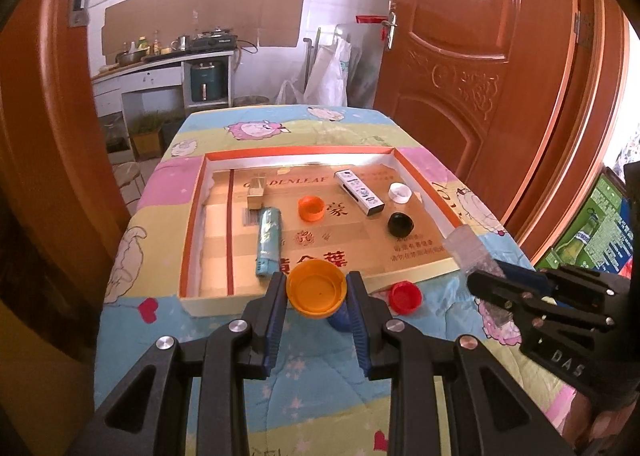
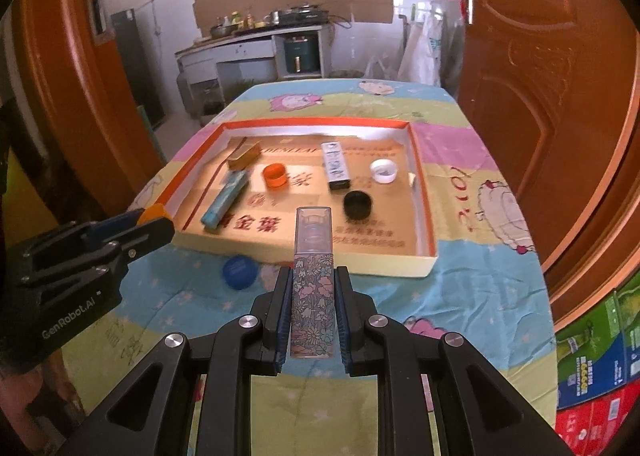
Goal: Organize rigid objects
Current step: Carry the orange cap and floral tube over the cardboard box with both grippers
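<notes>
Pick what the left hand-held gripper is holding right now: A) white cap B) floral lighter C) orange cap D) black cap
C: the left hand-held gripper is clamped on the orange cap, while the black cap and white cap lie in the cardboard tray and the floral lighter sits in the right hand-held gripper.

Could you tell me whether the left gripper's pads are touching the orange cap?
Touching. In the left wrist view, both pads of the left gripper press against the sides of the orange cap, with no gap visible.

Caps (image 1: pixel 311 208) and lighters (image 1: pixel 268 242) inside tray (image 1: pixel 192 223)
</notes>
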The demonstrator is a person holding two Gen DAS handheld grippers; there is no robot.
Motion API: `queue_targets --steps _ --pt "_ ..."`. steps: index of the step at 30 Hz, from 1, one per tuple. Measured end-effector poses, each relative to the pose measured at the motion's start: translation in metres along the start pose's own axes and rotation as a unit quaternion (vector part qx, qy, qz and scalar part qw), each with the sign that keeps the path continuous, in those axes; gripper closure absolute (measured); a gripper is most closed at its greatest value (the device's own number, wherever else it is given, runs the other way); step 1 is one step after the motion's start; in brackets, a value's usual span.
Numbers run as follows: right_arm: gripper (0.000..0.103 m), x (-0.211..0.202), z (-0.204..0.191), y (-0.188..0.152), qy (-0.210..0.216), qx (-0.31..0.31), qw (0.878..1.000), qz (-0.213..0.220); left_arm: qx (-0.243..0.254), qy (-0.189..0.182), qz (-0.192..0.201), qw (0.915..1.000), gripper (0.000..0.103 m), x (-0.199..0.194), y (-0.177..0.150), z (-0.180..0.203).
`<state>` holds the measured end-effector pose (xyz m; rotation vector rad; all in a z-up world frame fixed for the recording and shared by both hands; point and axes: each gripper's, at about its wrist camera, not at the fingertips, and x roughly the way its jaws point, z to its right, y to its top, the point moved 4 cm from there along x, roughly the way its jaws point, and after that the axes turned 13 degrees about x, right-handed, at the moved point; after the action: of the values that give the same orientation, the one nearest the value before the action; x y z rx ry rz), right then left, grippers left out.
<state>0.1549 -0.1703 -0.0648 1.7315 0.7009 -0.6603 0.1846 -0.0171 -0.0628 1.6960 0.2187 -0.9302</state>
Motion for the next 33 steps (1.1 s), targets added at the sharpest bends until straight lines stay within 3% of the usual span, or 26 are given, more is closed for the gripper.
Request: queue_targets --steps 13,33 --pt "0.083 0.011 0.035 0.026 -0.020 0.024 1.000 0.002 0.008 -0.005 -0.009 0.9999 0.072 0.025 0.019 0.004" --pt "0.083 0.064 0.047 0.068 -0.031 0.025 0.999 -0.014 0.002 -0.014 -0.024 0.9996 0.072 0.067 0.046 0.006"
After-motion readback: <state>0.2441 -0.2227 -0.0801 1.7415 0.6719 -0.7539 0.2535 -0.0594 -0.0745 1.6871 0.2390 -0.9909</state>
